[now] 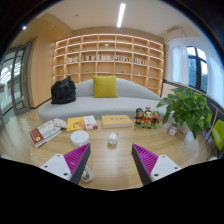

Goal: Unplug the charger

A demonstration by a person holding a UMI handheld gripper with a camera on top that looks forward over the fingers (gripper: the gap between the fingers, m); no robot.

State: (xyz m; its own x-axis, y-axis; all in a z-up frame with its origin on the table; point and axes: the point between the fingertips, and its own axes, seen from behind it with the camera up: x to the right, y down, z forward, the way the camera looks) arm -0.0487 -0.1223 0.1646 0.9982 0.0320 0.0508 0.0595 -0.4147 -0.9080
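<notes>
Inventory from my remote seat, largest first.

1. Wall shelves [108, 60]: wooden, far across the room at 12 o'clock from the fingers.
2. Sofa [100, 104]: pale, in front of the shelves, also at 12 o'clock.
3. Table [110, 168]: light wood, running under and ahead of the fingers.
4. Plant [187, 105]: leafy and green, on the table at 2 o'clock.
5. Bag [64, 91]: black, on the sofa at 11 o'clock.
6. Cushion [105, 87]: yellow, on the sofa just beside the bag.
7. Books [46, 131]: lying flat on the table at 10 o'clock, with more near the far edge.
8. Gripper [110, 160]: I read its fingers [76, 158] as spread wide apart, holding nothing.
9. Small white item [112, 140]: on the table just ahead of the fingers at 12 o'clock, in line with the gap between them, touching neither. This may be the charger; I cannot tell for sure, and I can make out no cable or socket.
10. Round white object [88, 174]: on the table against the inner side of the left finger.
</notes>
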